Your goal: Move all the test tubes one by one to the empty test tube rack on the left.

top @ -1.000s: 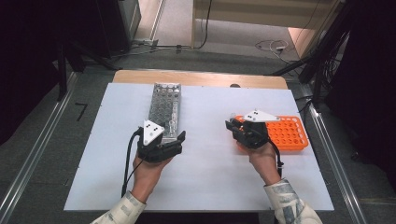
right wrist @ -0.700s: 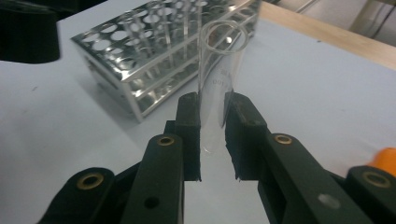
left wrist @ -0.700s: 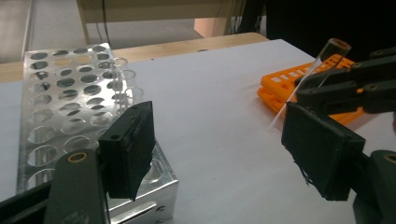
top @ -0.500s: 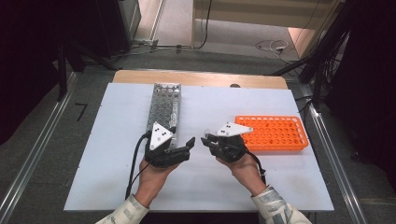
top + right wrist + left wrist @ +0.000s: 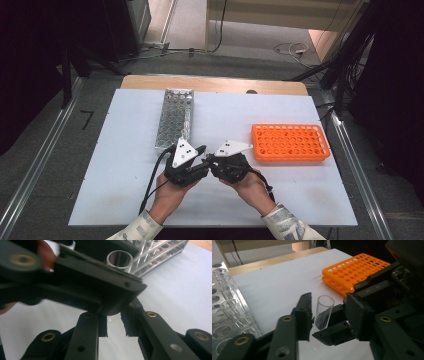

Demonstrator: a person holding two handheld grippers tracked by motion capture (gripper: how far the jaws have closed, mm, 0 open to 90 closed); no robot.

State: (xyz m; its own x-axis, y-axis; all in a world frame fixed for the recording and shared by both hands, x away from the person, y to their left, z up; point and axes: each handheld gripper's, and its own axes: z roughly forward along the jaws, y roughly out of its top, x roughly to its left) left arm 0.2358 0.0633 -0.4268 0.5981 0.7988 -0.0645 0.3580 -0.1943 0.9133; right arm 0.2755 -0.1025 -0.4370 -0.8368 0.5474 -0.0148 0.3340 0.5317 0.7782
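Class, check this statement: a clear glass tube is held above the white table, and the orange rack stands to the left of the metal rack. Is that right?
Not quite. The high view shows the orange rack to the right of the metal rack, not its left. The rest holds: the glass tube is held above the white table.

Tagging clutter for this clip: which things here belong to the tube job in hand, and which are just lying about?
Part of the job:
- glass tube, upright between the jaws
- metal rack, which already holds similar tubes
- orange rack, probably the other end of the transfer

Just lying about:
- floor cables
- dark cabinet beyond the table
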